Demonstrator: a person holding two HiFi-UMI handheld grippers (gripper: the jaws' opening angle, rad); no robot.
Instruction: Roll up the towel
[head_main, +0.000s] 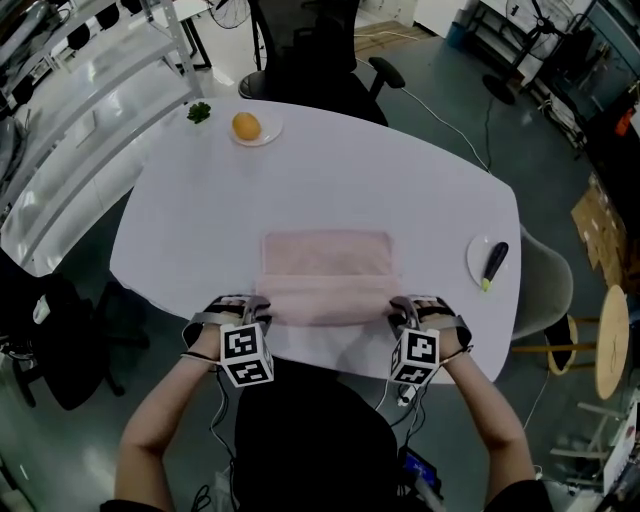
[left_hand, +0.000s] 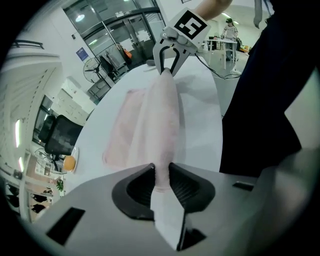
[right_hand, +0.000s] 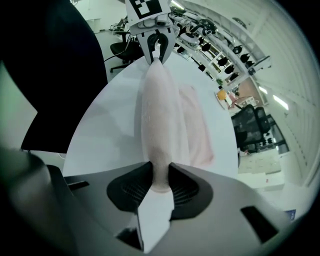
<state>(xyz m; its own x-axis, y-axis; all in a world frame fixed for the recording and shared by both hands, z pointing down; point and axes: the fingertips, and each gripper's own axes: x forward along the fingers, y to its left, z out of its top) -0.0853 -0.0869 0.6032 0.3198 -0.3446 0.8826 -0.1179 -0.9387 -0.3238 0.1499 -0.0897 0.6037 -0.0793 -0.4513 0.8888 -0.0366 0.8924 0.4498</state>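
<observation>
Towel (head_main: 327, 275) sits lower middle of the table (head_main: 330, 170), its near edge bunched into a thick fold close to the table's bottom rim. Left gripper (head_main: 262, 306) is clamped on that fold's left end and the right gripper (head_main: 398, 308) on its right end, pads squeezing cloth on both. Lots of bare tabletop above the towel, nothing in the way. Upper left there's a plate (head_main: 268, 133) holding an orange (head_main: 246, 126), with a green sprig (head_main: 199, 112) just beside it. At the right edge, a second plate (head_main: 475, 258) holds a dark long vegetable (head_main: 495, 262), well apart from the towel.
</observation>
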